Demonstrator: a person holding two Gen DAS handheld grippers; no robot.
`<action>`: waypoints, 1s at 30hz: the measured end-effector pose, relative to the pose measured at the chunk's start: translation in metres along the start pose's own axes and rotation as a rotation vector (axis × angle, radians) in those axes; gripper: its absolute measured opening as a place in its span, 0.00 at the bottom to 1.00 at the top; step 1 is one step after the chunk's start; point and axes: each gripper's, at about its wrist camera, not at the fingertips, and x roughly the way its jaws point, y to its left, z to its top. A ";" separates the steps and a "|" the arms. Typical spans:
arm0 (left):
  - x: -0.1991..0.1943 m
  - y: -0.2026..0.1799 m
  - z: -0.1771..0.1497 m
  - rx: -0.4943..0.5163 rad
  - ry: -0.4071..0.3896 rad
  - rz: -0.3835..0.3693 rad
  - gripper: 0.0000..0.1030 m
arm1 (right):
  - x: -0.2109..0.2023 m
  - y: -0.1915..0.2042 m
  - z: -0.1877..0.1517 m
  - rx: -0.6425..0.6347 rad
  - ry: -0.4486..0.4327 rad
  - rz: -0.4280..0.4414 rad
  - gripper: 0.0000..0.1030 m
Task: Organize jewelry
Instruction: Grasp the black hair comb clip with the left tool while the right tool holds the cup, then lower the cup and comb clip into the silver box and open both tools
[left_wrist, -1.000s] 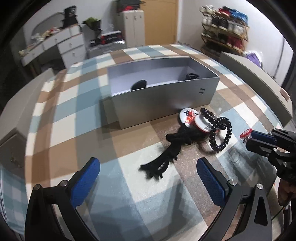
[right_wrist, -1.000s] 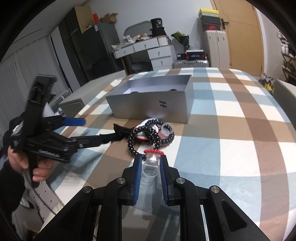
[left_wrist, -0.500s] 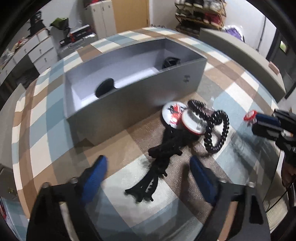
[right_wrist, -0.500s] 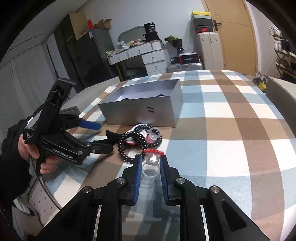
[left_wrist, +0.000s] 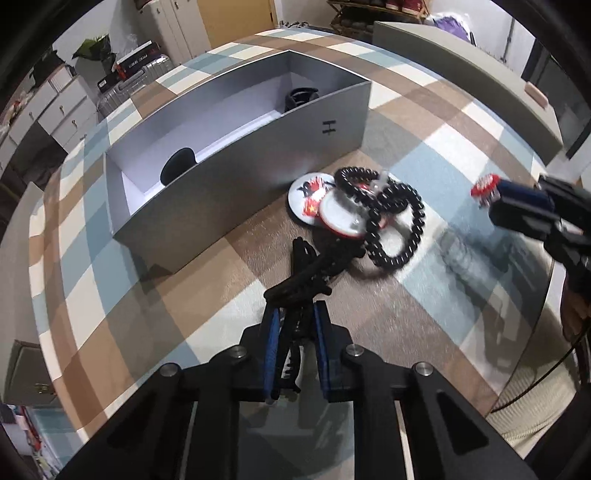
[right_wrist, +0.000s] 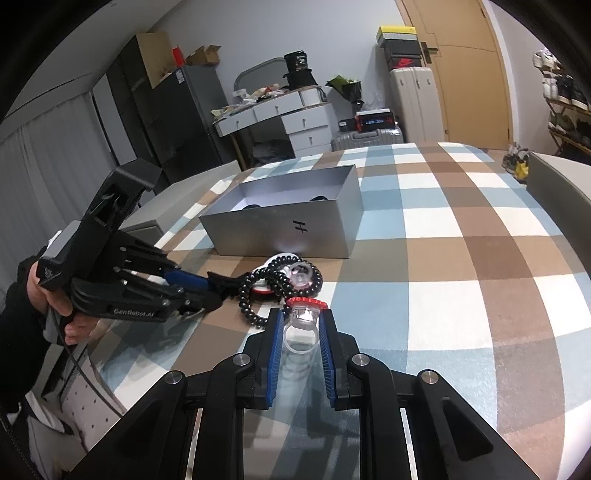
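- On the checked tablecloth (left_wrist: 192, 317) we count one open grey box (left_wrist: 258, 162) with two dark items inside it.
- Just beside the box: two round white badges (left_wrist: 314, 199), one black bead bracelet (left_wrist: 397, 221) and one black cord piece (left_wrist: 310, 273), all in one pile.
- Our left gripper (left_wrist: 295, 332) is pressed together on the near end of the black cord piece.
- Our right gripper (right_wrist: 302, 325) pinches one clear ring with a red rim (right_wrist: 304, 314), held near the pile.

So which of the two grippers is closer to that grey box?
Left. The left gripper, shut on a black hair tie, sits just before the grey box. The right gripper, holding a clear ring, is beyond the beads.
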 end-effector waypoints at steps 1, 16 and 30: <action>-0.001 -0.001 -0.002 0.000 0.001 0.006 0.13 | -0.001 0.001 0.000 0.000 -0.002 0.001 0.18; -0.039 -0.007 -0.015 -0.005 -0.043 0.052 0.13 | -0.015 0.016 0.004 -0.026 -0.036 0.003 0.18; -0.084 0.003 -0.015 -0.093 -0.190 0.067 0.13 | -0.023 0.023 0.011 -0.037 -0.069 0.014 0.18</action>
